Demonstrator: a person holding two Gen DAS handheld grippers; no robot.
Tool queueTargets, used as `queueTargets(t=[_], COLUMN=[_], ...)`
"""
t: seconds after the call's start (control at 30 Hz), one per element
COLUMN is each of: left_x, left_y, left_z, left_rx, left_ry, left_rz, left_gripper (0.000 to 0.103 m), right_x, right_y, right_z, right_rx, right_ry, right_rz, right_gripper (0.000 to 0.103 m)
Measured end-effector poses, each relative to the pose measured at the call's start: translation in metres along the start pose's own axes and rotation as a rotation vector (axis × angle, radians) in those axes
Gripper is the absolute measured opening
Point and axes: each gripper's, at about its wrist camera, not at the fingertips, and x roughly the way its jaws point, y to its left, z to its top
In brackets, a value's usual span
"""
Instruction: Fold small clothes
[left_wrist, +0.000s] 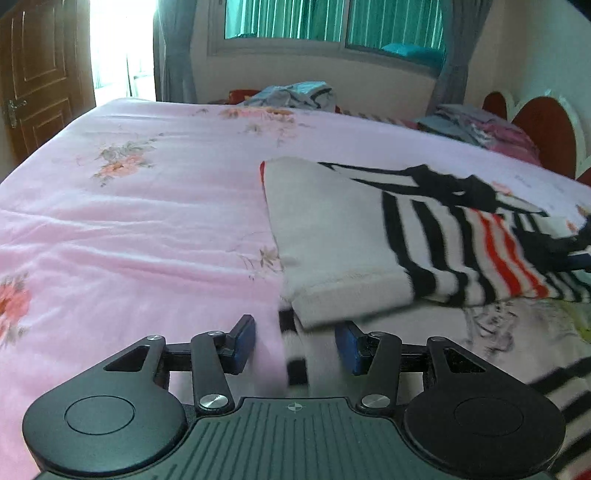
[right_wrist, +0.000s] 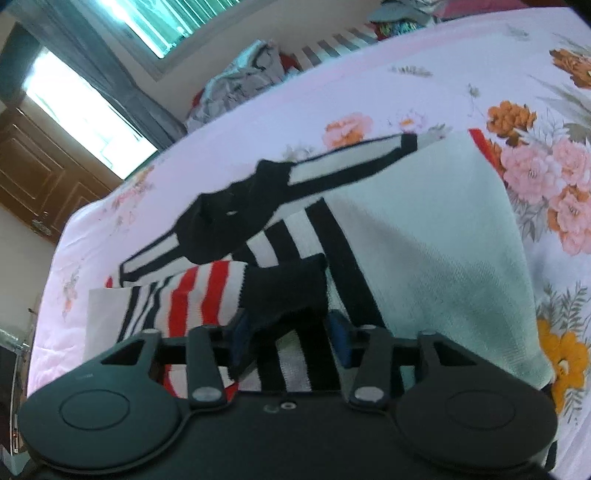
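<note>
A small knit sweater (left_wrist: 332, 236), white with black and red stripes, lies partly folded on the pink floral bedspread (left_wrist: 129, 221). My left gripper (left_wrist: 295, 343) is open, its blue pads either side of the sweater's near striped edge, which lies between them. In the right wrist view the sweater (right_wrist: 424, 236) fills the middle. My right gripper (right_wrist: 288, 332) is open; the black cuff of the striped sleeve (right_wrist: 284, 288) sits between its blue pads without being clamped.
A heap of other clothes (left_wrist: 295, 94) lies at the bed's far edge under the window. More folded clothes (left_wrist: 476, 129) rest by the red headboard (left_wrist: 543, 129). A brown door (left_wrist: 40, 74) stands at the left.
</note>
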Motion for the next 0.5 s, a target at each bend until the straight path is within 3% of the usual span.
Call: queueTargets(t=[0.03,0.07,0.1,0.3,0.5], left_x=[0.002,0.005,0.008,0.012,0.014], left_y=[0.001,0.0,0.002,0.002,0.003], left_z=[0.003,0.006,0.008,0.011,0.015], left_rx=[0.003,0.003,0.002,0.032,0.047], left_ry=[-0.004,-0.003,0.008,0.032,0.051], left_rz=[-0.008,-0.023,-0.049,-0.081,-0.091], left_gripper=[0.049,0.036,0.026,0.024,0.024], right_x=[0.001,0.002,-0.001,-0.053,-0.038], right_y=[0.001,0.002,0.004,0.032,0.007], right_z=[0.0,0.0,-0.001,-0.014,-0.031], right_rx=[-0.013,-0.025,-0.044,-0.262,-0.186], right_ry=[0.002,0.002,-0.016,-0.184,-0.118], right_rz=[-0.007,-0.006,-0.005,-0.01,-0.035], right_gripper=[0.027,0.006,0.006,0.006,0.006])
